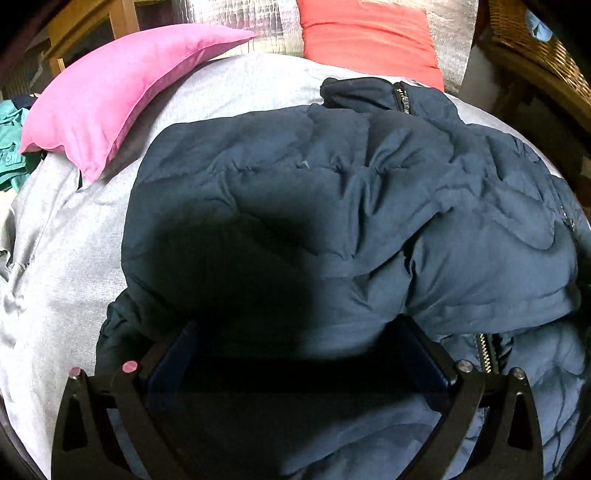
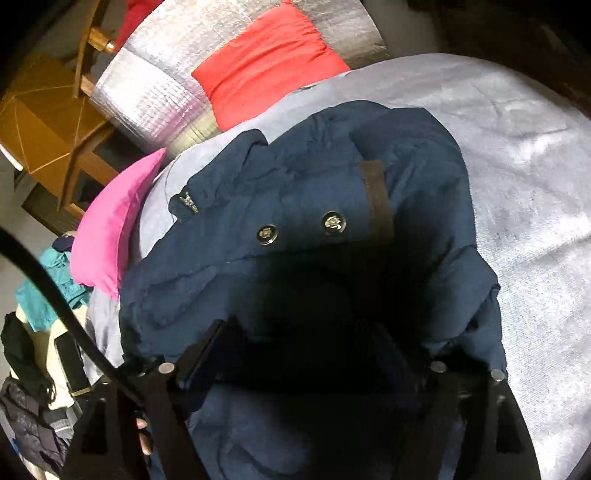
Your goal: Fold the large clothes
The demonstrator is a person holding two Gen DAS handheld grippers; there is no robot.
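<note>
Left gripper [image 1: 299,354] hovers low over a navy puffer jacket [image 1: 332,206], its fingers spread wide with padded fabric bulging between them but not pinched. To its left sit a pink pillow [image 1: 110,99] and a heap of teal clothing [image 1: 11,151]; the jacket itself lies bunched on a pale grey bedcover [image 1: 59,258], a red cushion [image 1: 369,37] propped against silver foil padding [image 1: 240,18] behind it. Farther right, the right gripper [image 2: 306,354] is also spread, straddling a dark fold of the same jacket below two metal snap buttons [image 2: 334,223] and a brown trim strip [image 2: 378,203]. Whether its pads touch cloth cannot be told in the shadow. Judging by the lumpy, crumpled mass, with a zipper [image 1: 487,350] exposed near the front, the fold looks only partly made: the bulk is gathered, yet flattening and a final tidy fold appear to remain.
</note>
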